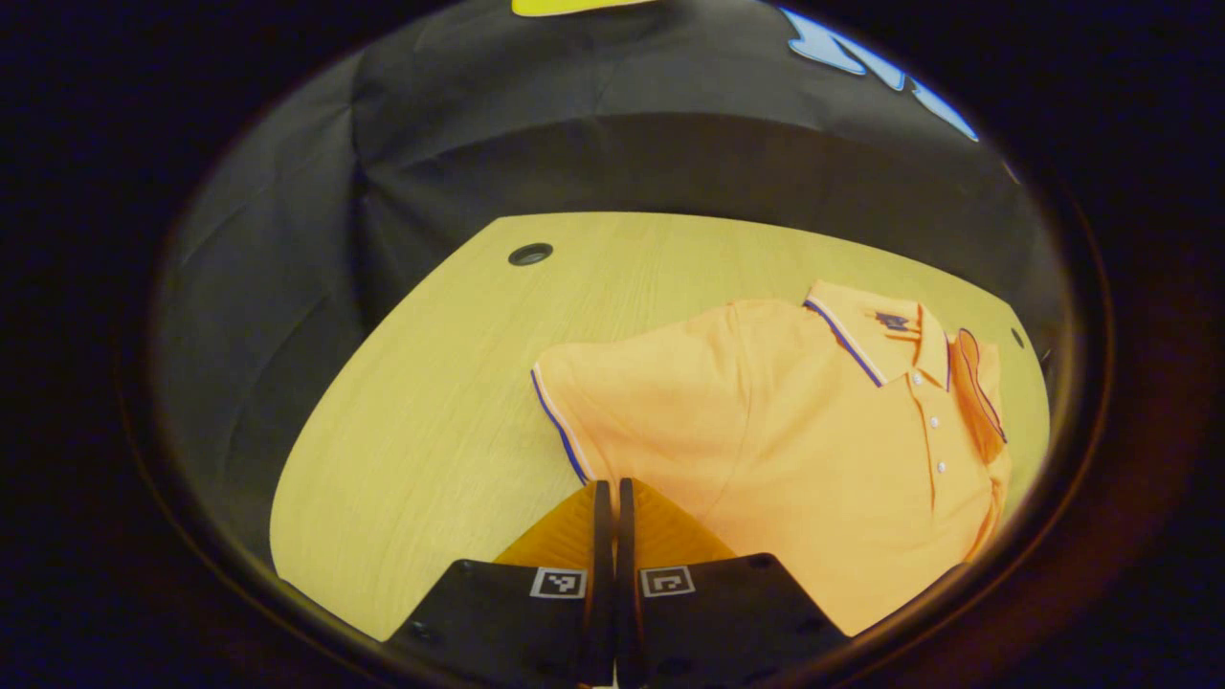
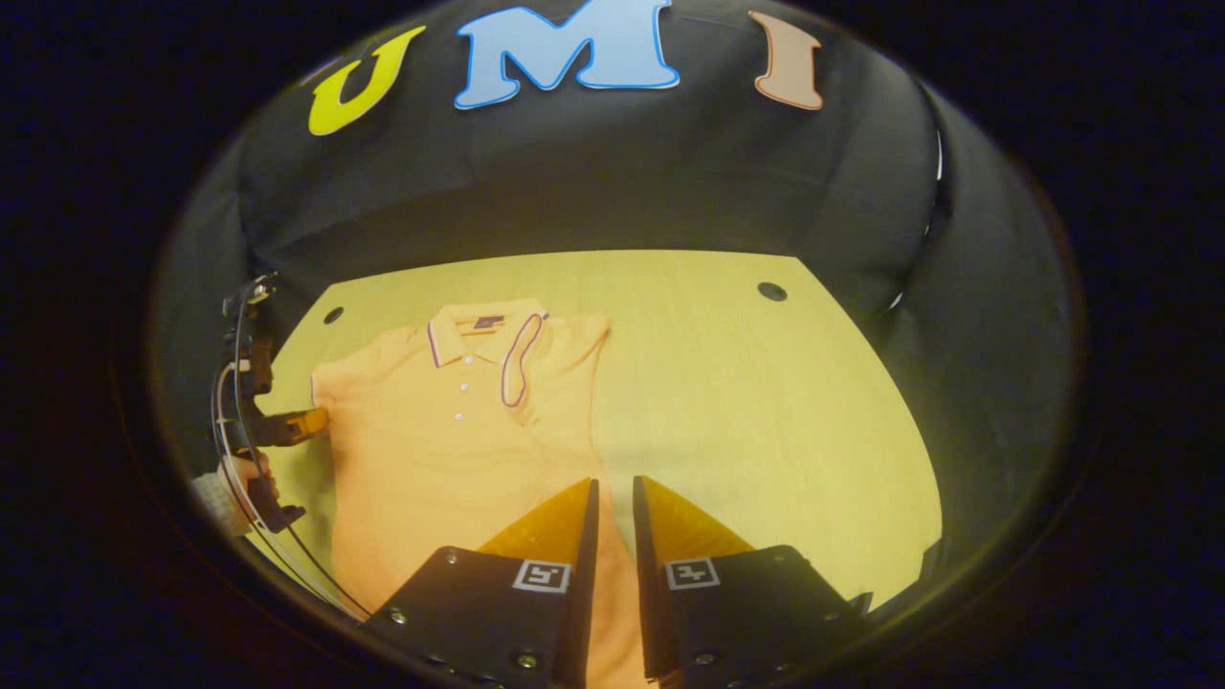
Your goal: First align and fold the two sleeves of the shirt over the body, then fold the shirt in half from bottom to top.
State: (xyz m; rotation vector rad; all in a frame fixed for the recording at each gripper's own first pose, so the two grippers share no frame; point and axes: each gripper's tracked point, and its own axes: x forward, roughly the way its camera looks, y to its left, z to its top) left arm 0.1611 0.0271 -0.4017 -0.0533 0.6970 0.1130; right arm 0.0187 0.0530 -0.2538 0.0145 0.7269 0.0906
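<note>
In the left gripper view, I am holding the left gripper (image 1: 610, 490) low at the cuff of the sleeve (image 1: 632, 383), fingers drawn almost together. Whether cloth is pinched between them I cannot tell; the tips are meeting the hem edge just where the striped trim ends. I judge this placement is for taking the sleeve by its cuff so it can be carried over the body. The shirt (image 1: 823, 459) is lying flat, front up, on the table (image 1: 431, 411), collar (image 1: 876, 340) pointing away. A small dark tag is showing inside the collar; its writing is too small to read.

In the right gripper view, I am keeping the right gripper (image 2: 612, 490) above the shirt's (image 2: 440, 459) edge on its own side, fingers at a narrow gap with nothing between them. That side appears already folded in, the edge running straight; I judge this hand is waiting. The left gripper (image 2: 301, 421) is showing at the far sleeve, a hand (image 2: 225, 493) behind it. The collar tag (image 2: 488, 322) is unreadable here too.
</note>
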